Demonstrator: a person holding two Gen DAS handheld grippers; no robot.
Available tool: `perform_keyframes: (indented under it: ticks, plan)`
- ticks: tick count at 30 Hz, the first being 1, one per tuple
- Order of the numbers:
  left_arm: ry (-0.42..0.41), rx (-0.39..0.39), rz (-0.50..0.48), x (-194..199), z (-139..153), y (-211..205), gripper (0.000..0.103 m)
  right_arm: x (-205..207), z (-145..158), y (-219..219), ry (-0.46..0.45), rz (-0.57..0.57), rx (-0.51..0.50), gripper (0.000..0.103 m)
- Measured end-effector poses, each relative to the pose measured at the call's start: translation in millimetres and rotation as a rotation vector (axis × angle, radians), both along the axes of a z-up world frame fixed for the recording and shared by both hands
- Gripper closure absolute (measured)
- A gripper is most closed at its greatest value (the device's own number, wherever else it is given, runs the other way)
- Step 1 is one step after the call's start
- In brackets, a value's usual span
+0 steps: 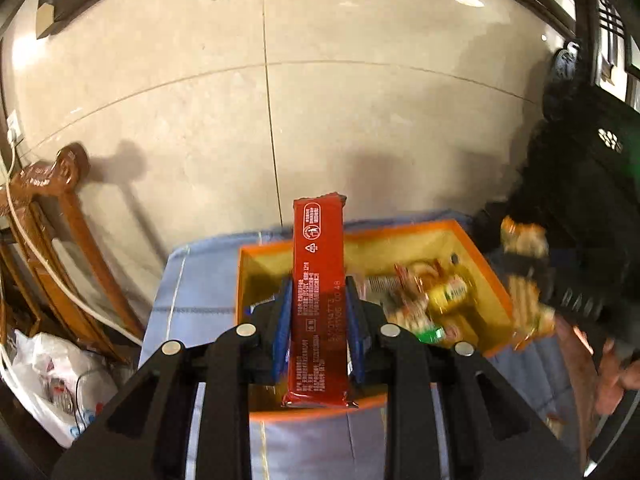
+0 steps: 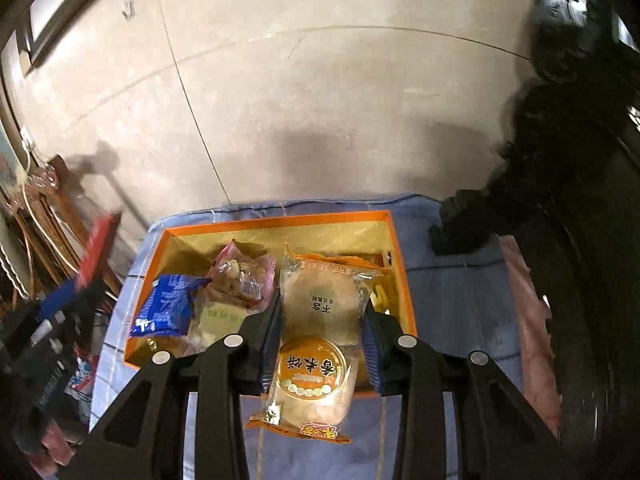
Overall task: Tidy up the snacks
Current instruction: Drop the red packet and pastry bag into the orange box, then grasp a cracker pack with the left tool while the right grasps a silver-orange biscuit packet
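Note:
My left gripper (image 1: 318, 296) is shut on a long red snack bar (image 1: 318, 300) that stands upright between its blue pads, high over the orange box (image 1: 244, 276). My right gripper (image 2: 322, 316) is shut on a clear rice-cake packet with an orange round label (image 2: 316, 344). Below it the orange box (image 2: 280, 218) holds a blue bag (image 2: 168, 306), a pink packet (image 2: 240, 276) and other snacks. In the left wrist view the right-hand packet (image 1: 524, 280) shows blurred at the right. In the right wrist view the red bar (image 2: 98, 252) shows blurred at the left.
The box rests on a blue-grey checked cloth (image 2: 452, 292) over a table. A wooden chair (image 1: 60, 200) and a white plastic bag (image 1: 52, 376) are at the left. A dark jacket (image 1: 580, 208) hangs at the right. Beige floor tiles lie beyond.

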State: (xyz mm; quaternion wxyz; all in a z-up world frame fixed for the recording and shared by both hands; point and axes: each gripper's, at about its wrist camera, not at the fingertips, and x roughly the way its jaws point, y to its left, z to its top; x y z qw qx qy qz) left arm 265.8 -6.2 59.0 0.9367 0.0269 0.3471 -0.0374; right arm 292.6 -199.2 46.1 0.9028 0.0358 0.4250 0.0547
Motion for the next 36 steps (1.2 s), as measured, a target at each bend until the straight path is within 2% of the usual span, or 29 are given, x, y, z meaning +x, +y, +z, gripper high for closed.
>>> perform_keyframes:
  ticks: [5,13,14,15,16,17,19,23,28,31,33,36]
  plan:
    - [0.012,0.011,0.017,35,-6,6,0.080,24,-16,9,0.023,0.008,-0.044,0.067]
    - [0.064,-0.007,-0.008,62,-26,6,0.078,46,-34,13,0.057,-0.001,-0.071,0.067]
    - [0.063,-0.016,-0.002,64,-27,7,0.069,48,-35,13,0.052,-0.007,-0.076,0.057]
    - [0.050,-0.007,0.012,64,-28,6,0.019,51,-35,13,0.043,-0.014,-0.075,0.017]
    - [0.036,0.003,0.026,65,-30,5,0.006,53,-35,13,0.037,-0.017,-0.069,0.003]
    - [0.025,0.005,0.028,67,-33,4,0.004,54,-34,9,0.026,-0.034,-0.055,0.004]
    - [0.038,0.017,0.003,69,-37,-2,0.004,52,-32,5,0.020,-0.054,-0.056,0.004]
    - [0.013,0.084,-0.013,65,-35,-13,0.004,45,-29,-3,0.024,-0.059,-0.069,0.004]
    - [0.027,0.064,-0.020,50,-32,-20,0.004,23,-18,-25,0.018,-0.085,-0.052,0.004]
    - [0.050,0.075,-0.082,15,-36,-36,0.004,-18,-12,-54,0.006,-0.125,-0.086,0.004]
    - [0.060,0.081,-0.155,-22,-51,-55,0.004,-46,-17,-77,0.020,-0.177,-0.106,0.004]
    - [0.106,0.058,-0.284,-72,-83,-87,0.004,-98,-39,-125,0.105,-0.311,-0.118,0.004]
